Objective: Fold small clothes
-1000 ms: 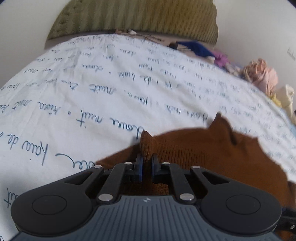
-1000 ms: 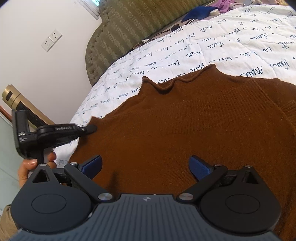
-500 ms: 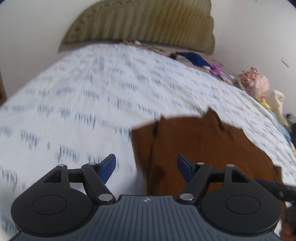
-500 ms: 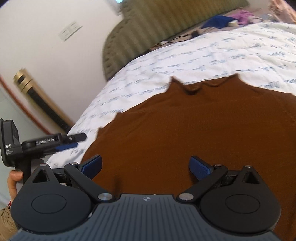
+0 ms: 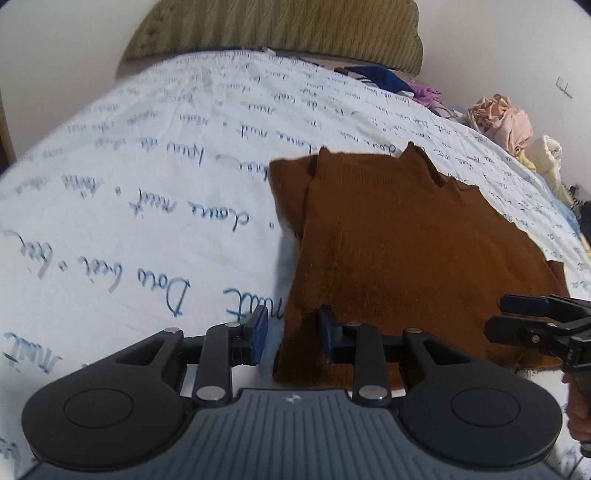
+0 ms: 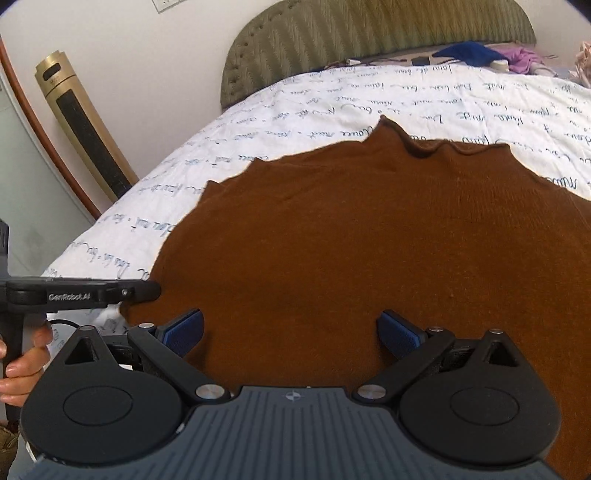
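Ribbed brown knit sweater (image 6: 369, 251) flat on script-print sheet (image 5: 147, 192); L hand-held gripper (image 5: 291, 332) narrow, R hand-held gripper (image 6: 291, 328) wide.

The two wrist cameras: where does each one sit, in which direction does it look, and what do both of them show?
Left wrist: sits behind the open left gripper, low over the bed, facing the headboard; it looks along the left edge of the brown sweater; the right gripper enters at the right.
Right wrist: sits behind the open right gripper, above the sweater's middle, facing the headboard; the left gripper and the left hand show at the left.
Shared: sweater, bed, headboard, the blue cloth near it.
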`<state>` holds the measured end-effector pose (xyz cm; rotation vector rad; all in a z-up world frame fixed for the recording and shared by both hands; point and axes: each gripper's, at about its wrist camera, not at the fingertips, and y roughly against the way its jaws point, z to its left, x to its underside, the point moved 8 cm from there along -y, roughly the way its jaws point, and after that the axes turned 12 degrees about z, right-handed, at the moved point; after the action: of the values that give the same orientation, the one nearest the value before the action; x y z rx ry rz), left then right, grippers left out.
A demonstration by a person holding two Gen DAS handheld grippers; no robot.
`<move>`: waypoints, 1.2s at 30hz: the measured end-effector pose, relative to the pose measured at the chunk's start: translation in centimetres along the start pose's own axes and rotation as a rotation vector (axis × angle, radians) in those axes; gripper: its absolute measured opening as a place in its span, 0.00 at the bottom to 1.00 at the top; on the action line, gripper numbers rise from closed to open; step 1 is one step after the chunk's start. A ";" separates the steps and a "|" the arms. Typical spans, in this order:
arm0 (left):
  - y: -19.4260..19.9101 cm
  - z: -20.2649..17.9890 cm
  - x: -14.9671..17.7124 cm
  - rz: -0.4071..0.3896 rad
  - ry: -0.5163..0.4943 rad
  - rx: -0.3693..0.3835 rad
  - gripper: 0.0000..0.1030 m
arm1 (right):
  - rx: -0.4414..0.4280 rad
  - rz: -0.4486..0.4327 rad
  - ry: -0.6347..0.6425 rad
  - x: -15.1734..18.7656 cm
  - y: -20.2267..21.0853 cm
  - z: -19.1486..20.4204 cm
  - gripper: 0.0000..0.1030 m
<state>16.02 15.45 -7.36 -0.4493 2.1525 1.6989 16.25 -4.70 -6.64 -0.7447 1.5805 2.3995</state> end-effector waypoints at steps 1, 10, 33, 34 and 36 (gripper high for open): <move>0.3 -0.2 -0.2 -0.013 -0.009 -0.024 0.29 | -0.008 -0.008 0.000 0.0 0.3 0.3 0.96; 1.8 -1.8 -1.2 -0.077 -0.049 -0.145 0.62 | 0.030 -0.051 0.053 0.2 1.3 2.5 0.96; 1.5 -1.7 -2.0 -0.061 -0.032 -0.233 0.71 | 0.175 -0.086 0.170 1.8 2.0 4.5 0.98; 1.4 -1.7 -2.0 -0.061 -0.029 -0.234 0.73 | 0.180 -0.085 0.176 1.9 1.9 4.6 0.98; 1.3 -1.6 -2.1 -0.062 -0.024 -0.234 0.75 | 0.193 -0.083 0.190 2.1 1.8 4.8 0.98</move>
<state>17.11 14.28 -4.92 -0.5496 1.9098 1.9189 12.18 -1.42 -4.73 -1.0009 1.7819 2.1349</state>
